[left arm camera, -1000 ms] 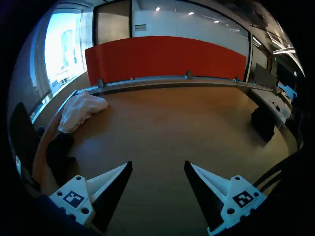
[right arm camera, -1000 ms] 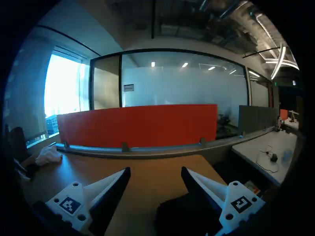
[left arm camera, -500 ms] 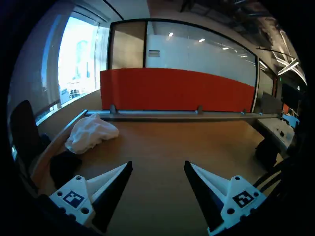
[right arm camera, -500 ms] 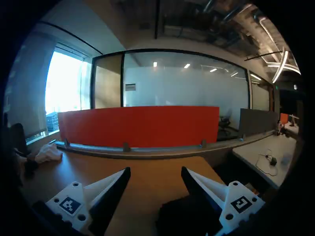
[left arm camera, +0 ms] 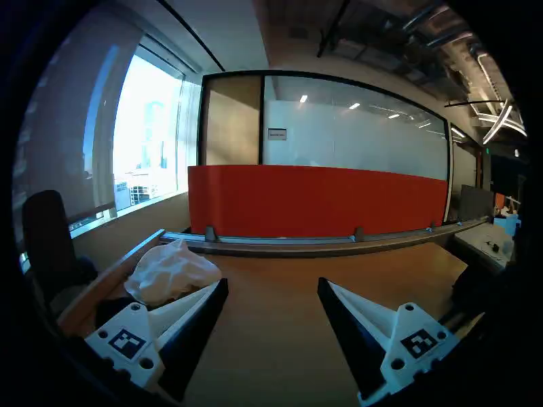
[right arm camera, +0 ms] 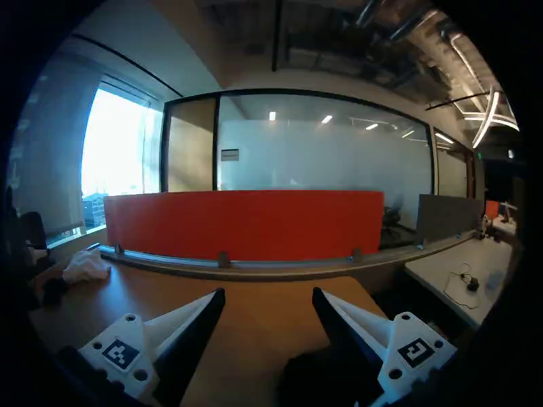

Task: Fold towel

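The crumpled white towel (left arm camera: 170, 271) sits lower left on the desk (left arm camera: 285, 271). Above it the left gripper (left arm camera: 272, 281) and right gripper (right arm camera: 268, 292) hover, jaws spread.

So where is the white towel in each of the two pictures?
Left gripper view: the towel lies crumpled at lower left on the table.
Right gripper view: the towel is small, at the far left, just below mid-height.
Shared landmark: the red divider behind the table; the towel sits near its left end.
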